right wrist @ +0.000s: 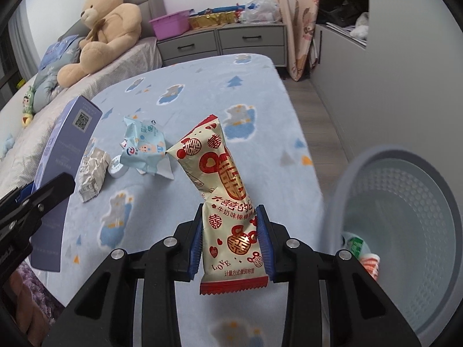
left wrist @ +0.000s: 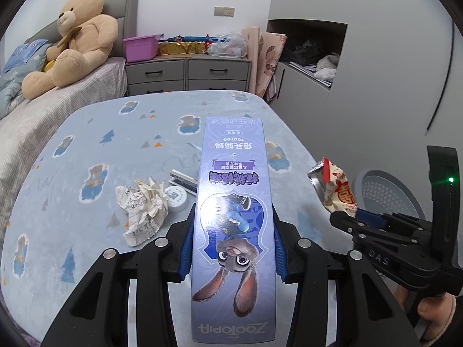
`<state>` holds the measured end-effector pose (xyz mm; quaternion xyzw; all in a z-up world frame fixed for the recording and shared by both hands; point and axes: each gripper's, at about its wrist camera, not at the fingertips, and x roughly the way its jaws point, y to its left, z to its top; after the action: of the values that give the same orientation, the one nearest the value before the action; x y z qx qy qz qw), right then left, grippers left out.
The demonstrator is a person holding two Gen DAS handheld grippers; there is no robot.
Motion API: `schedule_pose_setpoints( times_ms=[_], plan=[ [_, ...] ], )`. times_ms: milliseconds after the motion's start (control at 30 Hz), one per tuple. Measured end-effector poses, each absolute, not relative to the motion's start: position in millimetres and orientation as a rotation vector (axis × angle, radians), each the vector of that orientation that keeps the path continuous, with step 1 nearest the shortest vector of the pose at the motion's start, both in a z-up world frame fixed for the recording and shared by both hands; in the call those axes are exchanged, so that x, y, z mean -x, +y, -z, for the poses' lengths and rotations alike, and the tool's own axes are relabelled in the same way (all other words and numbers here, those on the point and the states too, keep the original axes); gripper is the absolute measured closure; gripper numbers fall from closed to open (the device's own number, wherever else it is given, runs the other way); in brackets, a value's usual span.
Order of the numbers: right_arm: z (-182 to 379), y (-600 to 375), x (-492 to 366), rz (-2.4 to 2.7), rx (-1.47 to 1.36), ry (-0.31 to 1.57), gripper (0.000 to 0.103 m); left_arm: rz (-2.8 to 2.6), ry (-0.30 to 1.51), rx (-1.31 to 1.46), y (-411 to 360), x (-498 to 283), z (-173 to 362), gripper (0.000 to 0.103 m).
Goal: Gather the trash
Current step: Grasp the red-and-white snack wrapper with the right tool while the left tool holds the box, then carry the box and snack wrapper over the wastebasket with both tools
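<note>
My left gripper (left wrist: 233,245) is shut on a long purple Zootopia box (left wrist: 234,202), held above the blue bedspread; the box also shows in the right wrist view (right wrist: 62,156). My right gripper (right wrist: 230,240) is shut on a cream and red candy wrapper (right wrist: 222,190), which also shows in the left wrist view (left wrist: 337,190). A crumpled paper ball (left wrist: 143,208), a small white round lid (left wrist: 176,199) and a small striped box (left wrist: 185,183) lie on the bed. A crumpled light-blue wrapper (right wrist: 144,147) lies beside them. A grey perforated waste bin (right wrist: 405,217) stands right of the bed, with some trash inside.
A large teddy bear (left wrist: 72,40) sits on the adjoining bed at left. A grey dresser (left wrist: 188,72) with a purple tub (left wrist: 139,47) stands behind. White cabinets (left wrist: 376,72) line the right wall. The bed's edge (right wrist: 306,150) drops to wooden floor.
</note>
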<state>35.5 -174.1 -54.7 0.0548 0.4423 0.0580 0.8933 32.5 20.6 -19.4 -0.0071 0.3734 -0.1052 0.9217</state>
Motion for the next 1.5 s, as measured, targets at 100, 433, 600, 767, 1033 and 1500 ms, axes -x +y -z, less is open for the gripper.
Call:
schedule_pose_setpoints(
  times_ms=[100,433,600,767,1033,1500],
  plan=[
    [49.8,-188.0,-17.2,-0.094,-0.126,0.908,0.07,0.234,0.753,-0.01,10.3,-23.4,16.5,0.06],
    [38.9,-247.1,22.0,-0.013,-0.185,0.878,0.07,0.274,0.725,-0.092,-35.9,-0.6,6.2,0.06],
    [32.2,-281.0,35.7,0.035,-0.204,0.857,0.07,0.313,0.734,-0.112,-66.6,4.1,6.2,0.06],
    [28.3,-314.2,45.0,0.089,-0.223,0.841,0.07,0.362,0.746,-0.132,-99.8,4.4,5.8,0.06],
    [37.2,-356.1,51.4,0.17,-0.269,0.851,0.069,0.447,0.759,-0.154,-157.1,-5.5,5.8,0.06],
    [53.5,-380.5,43.6,0.221,-0.269,0.855,0.069,0.495,0.827,-0.176,-215.4,-26.9,28.9,0.06]
  ],
)
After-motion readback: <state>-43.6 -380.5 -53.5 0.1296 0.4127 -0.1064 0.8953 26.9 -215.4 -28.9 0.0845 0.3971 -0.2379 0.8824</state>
